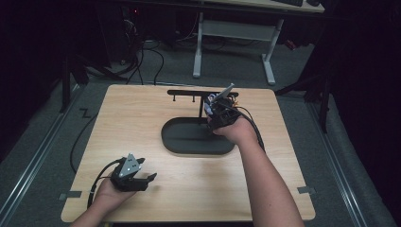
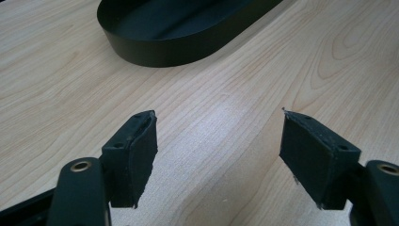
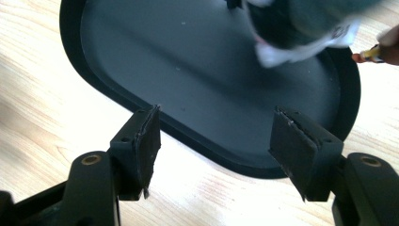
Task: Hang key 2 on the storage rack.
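Observation:
A black oval tray [image 1: 189, 149] lies at the middle of the wooden table [image 1: 142, 118]. A thin black stand [image 1: 189, 92] with a crossbar and small hooks rises from the tray's far side. My right gripper [image 1: 215, 108] hovers over the tray's right end beside the stand's post. In the right gripper view it [image 3: 216, 117] is open above the tray's rim [image 3: 75, 56], with nothing between the pads. A blurred dark thing with a white tag [image 3: 301, 28] sits just beyond the jaws; what it is I cannot tell. My left gripper [image 1: 150, 178] rests open near the front left, jaws [image 2: 219, 117] over bare wood.
The tray's wall [image 2: 160, 52] lies ahead of the left gripper. A small orange-tipped piece [image 3: 369, 54] shows at the tray's right edge. Behind the table stand a white desk frame [image 1: 234, 30] and loose floor cables [image 1: 142, 61]. Grey floor surrounds the table.

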Action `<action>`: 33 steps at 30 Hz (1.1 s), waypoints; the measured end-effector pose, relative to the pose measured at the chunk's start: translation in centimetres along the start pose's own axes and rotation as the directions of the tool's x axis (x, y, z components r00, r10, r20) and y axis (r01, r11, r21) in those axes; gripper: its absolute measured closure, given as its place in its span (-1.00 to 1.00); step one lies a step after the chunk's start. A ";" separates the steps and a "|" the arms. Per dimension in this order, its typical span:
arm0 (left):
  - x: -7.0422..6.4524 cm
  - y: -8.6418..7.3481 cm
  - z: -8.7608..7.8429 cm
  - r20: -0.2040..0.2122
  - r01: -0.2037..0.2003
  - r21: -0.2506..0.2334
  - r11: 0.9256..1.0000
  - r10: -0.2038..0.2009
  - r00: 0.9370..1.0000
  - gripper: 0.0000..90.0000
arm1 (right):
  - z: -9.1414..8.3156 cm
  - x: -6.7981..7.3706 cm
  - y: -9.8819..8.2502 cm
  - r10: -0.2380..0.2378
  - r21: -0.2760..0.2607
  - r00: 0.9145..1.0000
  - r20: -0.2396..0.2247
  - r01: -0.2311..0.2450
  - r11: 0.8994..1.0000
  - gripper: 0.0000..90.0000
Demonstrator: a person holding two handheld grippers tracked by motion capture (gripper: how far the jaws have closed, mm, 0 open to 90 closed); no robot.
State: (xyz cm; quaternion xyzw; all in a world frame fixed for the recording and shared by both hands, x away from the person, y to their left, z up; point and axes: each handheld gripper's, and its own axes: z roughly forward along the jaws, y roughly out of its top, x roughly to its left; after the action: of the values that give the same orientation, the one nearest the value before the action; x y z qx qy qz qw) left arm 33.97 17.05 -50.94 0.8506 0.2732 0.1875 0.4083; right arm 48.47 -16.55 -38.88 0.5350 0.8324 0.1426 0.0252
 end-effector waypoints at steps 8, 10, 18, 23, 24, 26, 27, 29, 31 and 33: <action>0.0 0.0 0.1 0.003 -0.001 0.002 1.000 0.001 1.000 -0.37 | -0.1 -0.4 -1.3 -0.002 -0.016 1.000 0.010 0.002 1.000 -0.21; 0.0 0.0 0.1 0.004 -0.001 0.001 1.000 0.001 1.000 -0.37 | 0.0 -0.5 -1.7 -0.002 -0.027 1.000 0.015 0.003 1.000 -0.21; -0.3 0.0 0.2 0.007 -0.008 0.008 1.000 0.007 1.000 -0.37 | 1.4 -0.9 -3.9 -0.005 -0.058 1.000 0.018 0.006 0.998 -0.25; -0.4 0.0 0.3 0.011 -0.007 0.010 1.000 0.007 1.000 -0.38 | 2.6 -1.1 -5.2 -0.027 -0.070 0.999 0.025 0.029 0.997 -0.29; -0.4 0.0 0.4 0.013 -0.006 0.011 1.000 0.006 1.000 -0.38 | 2.8 -1.2 -5.5 -0.029 -0.076 0.999 0.022 0.030 0.997 -0.30; -0.4 0.0 0.4 0.015 -0.004 0.011 1.000 0.004 1.000 -0.38 | 3.2 -1.3 -6.2 -0.020 -0.083 1.000 0.020 0.021 0.996 -0.32; -0.4 0.0 0.4 0.018 -0.004 0.012 1.000 0.003 1.000 -0.38 | 3.3 -1.3 -6.5 -0.024 -0.092 0.999 0.022 0.026 0.995 -0.32; -0.4 0.0 0.4 0.018 -0.002 0.008 1.000 0.002 1.000 -0.38 | 3.6 -1.5 -7.2 -0.024 -0.113 0.999 0.027 0.027 0.993 -0.34; -0.4 0.0 0.4 0.019 0.000 0.003 1.000 0.000 1.000 -0.38 | 3.8 -1.4 -8.1 -0.022 -0.143 0.999 0.029 0.026 0.989 -0.33; -0.3 0.0 0.4 0.022 0.003 0.002 1.000 -0.003 1.000 -0.38 | 4.1 -1.2 -9.0 -0.044 -0.161 0.998 0.054 0.053 0.986 -0.32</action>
State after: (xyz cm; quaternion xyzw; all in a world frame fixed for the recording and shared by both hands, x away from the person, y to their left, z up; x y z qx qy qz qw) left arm 33.92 16.60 -51.24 0.8526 0.2703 0.1773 0.4107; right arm 41.83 -20.24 -45.28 0.5141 0.8299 0.1958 0.0931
